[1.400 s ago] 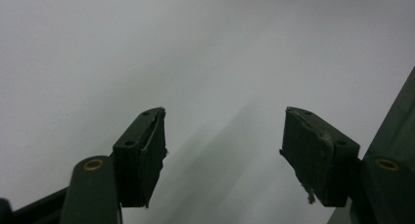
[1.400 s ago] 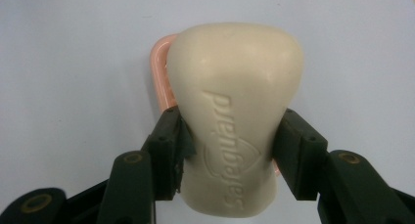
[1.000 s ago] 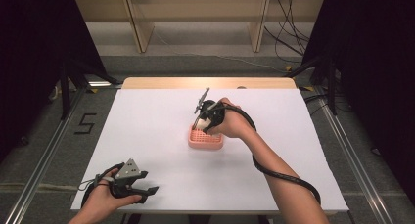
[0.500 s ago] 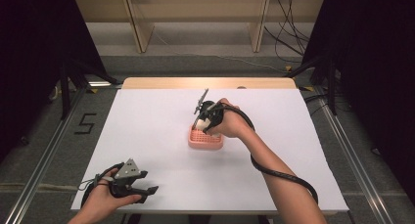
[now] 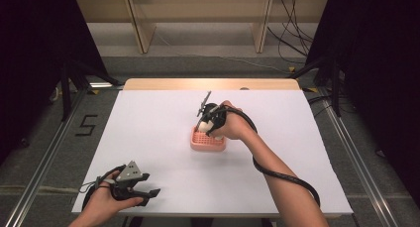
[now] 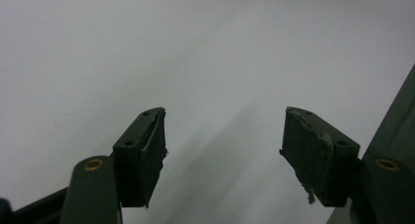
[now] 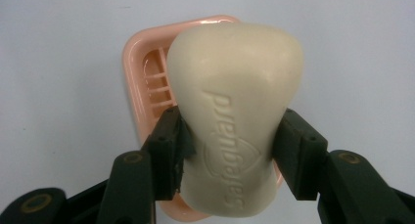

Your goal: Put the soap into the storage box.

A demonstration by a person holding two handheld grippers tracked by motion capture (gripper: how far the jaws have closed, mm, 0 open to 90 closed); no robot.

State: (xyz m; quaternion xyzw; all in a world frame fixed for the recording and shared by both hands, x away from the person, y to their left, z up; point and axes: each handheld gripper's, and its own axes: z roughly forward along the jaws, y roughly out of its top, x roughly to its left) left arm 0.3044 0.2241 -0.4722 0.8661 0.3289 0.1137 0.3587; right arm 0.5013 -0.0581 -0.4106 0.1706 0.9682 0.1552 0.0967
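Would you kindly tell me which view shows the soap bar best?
The right gripper view: the soap is close, its embossed lettering readable, above the pink dish. The high view gives a small pale glimpse; the left gripper view shows bare table.

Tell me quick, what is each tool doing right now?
Left tool: open, holding nothing, above the white table.
Right tool: closed on the bar of soap, over the pink soap dish.
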